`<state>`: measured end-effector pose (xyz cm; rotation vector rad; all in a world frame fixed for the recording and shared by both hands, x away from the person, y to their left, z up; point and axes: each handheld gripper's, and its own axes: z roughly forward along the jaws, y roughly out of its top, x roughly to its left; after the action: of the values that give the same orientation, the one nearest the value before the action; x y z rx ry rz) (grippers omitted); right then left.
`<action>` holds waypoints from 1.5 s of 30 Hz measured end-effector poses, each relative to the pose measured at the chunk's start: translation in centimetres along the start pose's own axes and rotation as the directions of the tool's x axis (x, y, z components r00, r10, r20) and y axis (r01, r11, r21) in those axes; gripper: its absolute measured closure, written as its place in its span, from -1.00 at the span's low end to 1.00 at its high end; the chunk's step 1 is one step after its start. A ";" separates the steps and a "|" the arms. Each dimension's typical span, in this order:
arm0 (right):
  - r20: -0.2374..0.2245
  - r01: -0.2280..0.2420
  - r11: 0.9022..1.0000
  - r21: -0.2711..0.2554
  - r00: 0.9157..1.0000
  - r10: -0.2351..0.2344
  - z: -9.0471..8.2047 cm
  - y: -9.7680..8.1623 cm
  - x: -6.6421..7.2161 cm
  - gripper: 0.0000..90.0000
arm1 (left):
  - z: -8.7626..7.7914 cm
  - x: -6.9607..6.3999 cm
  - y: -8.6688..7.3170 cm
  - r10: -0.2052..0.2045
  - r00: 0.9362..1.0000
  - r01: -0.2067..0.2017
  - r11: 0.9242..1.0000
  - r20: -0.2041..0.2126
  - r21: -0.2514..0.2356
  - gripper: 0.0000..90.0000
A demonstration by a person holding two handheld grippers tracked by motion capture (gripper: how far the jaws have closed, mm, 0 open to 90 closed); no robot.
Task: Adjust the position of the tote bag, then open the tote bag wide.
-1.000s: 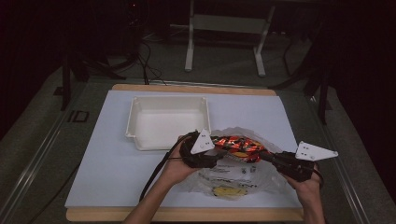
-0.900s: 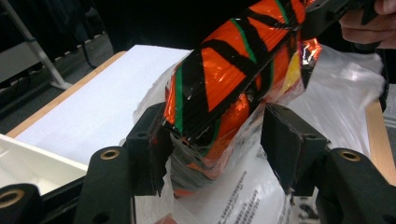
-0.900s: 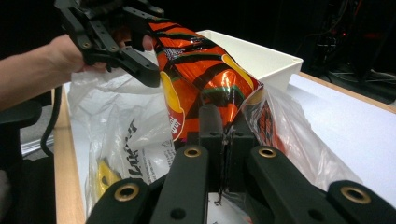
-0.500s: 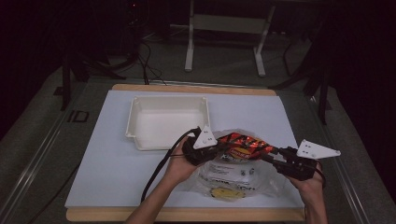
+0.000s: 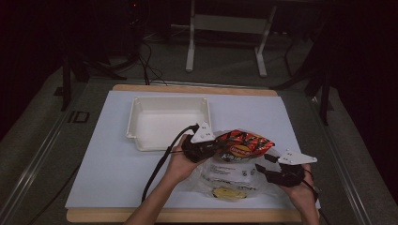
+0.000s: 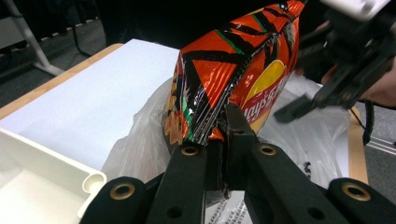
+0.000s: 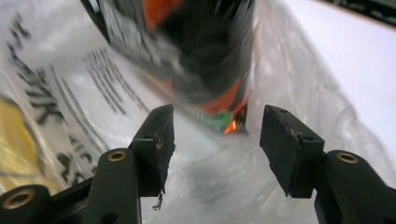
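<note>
At lower centre of the high view, the left gripper [image 5: 217, 146] pinches one end of the glossy orange-red crisp packet [image 5: 244, 142] above the crumpled clear plastic bag [image 5: 225, 177]. The right gripper [image 5: 265, 164], its jaws just opened, stands wide and empty. Held by one thin edge, the packet could slip or sag.

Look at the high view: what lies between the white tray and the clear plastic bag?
In the high view, the left gripper, shut on the chip bag, lies between the white tray and the clear plastic bag.
</note>
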<state>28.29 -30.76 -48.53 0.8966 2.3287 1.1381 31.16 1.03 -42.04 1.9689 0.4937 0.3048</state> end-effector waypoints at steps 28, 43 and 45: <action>0.043 -0.034 0.993 0.116 0.999 0.029 2.2 -2.3 -0.1 -0.01 | -3.3 -1.2 2.8 -0.029 0.984 0.044 0.996 0.174 -0.081 0.99; 0.086 -0.087 0.996 -0.006 0.992 0.088 -1.3 -2.2 -1.5 -0.01 | -3.9 -2.0 3.3 -0.040 0.976 0.066 0.991 0.215 -0.113 0.99; 0.099 -0.093 0.995 -0.027 0.991 0.095 -1.9 -2.1 -1.7 0.00 | -3.9 -2.3 3.4 -0.037 0.974 0.066 0.991 0.225 -0.120 0.99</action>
<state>27.57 -33.98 -49.00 1.0406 2.2098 1.1276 28.20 1.81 -37.25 1.8359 0.3710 0.0790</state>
